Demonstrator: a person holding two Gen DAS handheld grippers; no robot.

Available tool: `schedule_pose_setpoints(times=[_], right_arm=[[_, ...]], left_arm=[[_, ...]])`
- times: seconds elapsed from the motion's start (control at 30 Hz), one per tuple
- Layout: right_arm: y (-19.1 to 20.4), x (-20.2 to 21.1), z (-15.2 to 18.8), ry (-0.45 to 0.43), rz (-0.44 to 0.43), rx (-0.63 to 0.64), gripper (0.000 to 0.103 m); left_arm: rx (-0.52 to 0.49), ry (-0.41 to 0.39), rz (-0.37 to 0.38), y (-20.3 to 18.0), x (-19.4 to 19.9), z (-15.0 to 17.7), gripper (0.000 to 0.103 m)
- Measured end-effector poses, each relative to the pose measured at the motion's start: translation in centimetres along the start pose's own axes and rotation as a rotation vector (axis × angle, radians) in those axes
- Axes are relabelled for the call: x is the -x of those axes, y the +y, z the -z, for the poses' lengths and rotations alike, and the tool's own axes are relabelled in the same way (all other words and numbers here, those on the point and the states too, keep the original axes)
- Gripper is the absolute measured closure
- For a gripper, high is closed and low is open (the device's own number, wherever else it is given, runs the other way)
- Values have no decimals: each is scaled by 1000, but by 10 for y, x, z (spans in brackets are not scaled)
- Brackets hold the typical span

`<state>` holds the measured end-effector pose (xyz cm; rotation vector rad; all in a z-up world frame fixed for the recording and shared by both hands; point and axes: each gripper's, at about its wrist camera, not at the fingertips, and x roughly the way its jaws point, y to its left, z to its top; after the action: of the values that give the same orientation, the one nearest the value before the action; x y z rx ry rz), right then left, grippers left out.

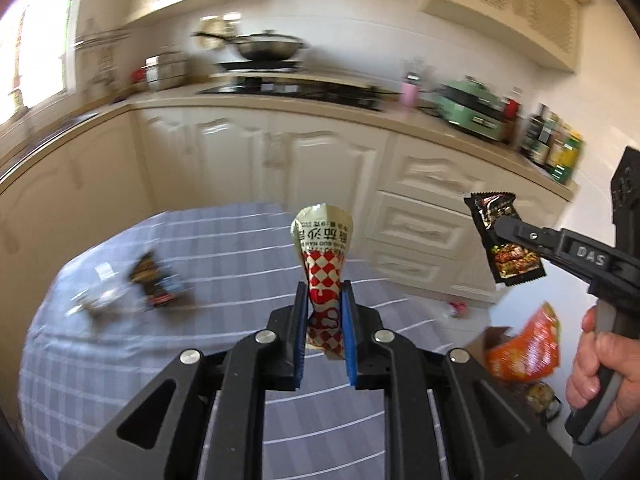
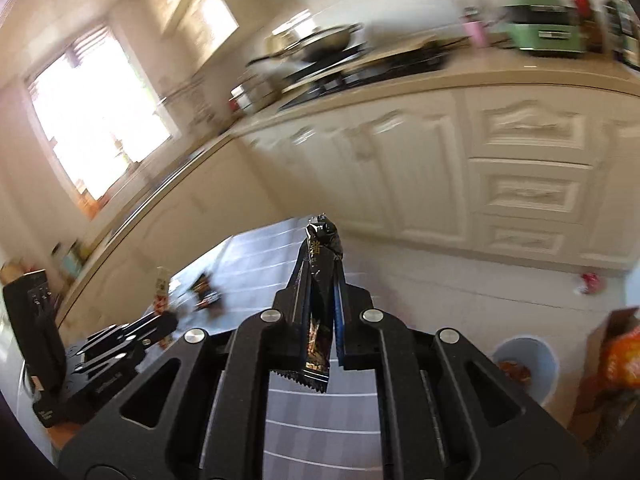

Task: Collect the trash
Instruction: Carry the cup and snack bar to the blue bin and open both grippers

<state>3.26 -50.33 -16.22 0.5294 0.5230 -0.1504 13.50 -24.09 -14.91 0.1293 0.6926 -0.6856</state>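
My left gripper (image 1: 325,286) is shut on a red-and-white checked wrapper (image 1: 323,240) and holds it above the grey checked tablecloth (image 1: 224,248). My right gripper (image 2: 320,276) is shut on a black sauce packet (image 2: 319,292); it shows at the right of the left wrist view (image 1: 505,240), held in the air past the table's edge. The left gripper also shows at the left of the right wrist view (image 2: 160,312). A dark wrapper (image 1: 158,280) and a clear crumpled wrapper (image 1: 96,296) lie on the cloth. An orange bag (image 1: 528,344) sits in a cardboard box (image 1: 490,338) at the lower right.
A pale blue bin (image 2: 528,364) with trash inside stands on the floor beside the box (image 2: 608,360). A small red piece of litter (image 2: 590,282) lies on the floor by the cream cabinets (image 1: 320,160). The counter carries a wok (image 1: 266,46) and a green appliance (image 1: 472,110).
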Motion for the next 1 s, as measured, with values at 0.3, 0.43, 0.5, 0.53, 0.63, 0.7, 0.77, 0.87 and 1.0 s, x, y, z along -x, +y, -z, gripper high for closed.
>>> schedule_pose_setpoints(times=[0.3, 0.43, 0.5, 0.53, 0.63, 0.7, 0.77, 0.87, 1.0], right_arm=[[-146, 37, 16, 10, 254, -195, 93], [-191, 32, 31, 48, 303, -265, 93], [-205, 28, 37, 63, 313, -288, 93], [-211, 26, 38, 67, 318, -298, 93], [-226, 20, 44, 84, 329, -319, 93], [-238, 12, 47, 101, 341, -334, 93], [-247, 8, 51, 113, 343, -349, 93], [-261, -4, 56, 141, 347, -369, 93], [-279, -24, 62, 184, 346, -393, 93]], left_arm=[[-180, 137, 211, -144, -77, -3, 88], [-233, 204, 260, -192, -111, 7, 88], [-251, 242, 280, -209, -129, 13, 88], [-261, 265, 288, -218, -139, 17, 88], [-272, 331, 302, -236, -169, 27, 88], [-279, 368, 301, -245, -188, 33, 88], [-291, 400, 303, -256, -205, 39, 88], [-288, 466, 313, -270, -233, 53, 88], [-292, 515, 319, -284, -261, 63, 87]])
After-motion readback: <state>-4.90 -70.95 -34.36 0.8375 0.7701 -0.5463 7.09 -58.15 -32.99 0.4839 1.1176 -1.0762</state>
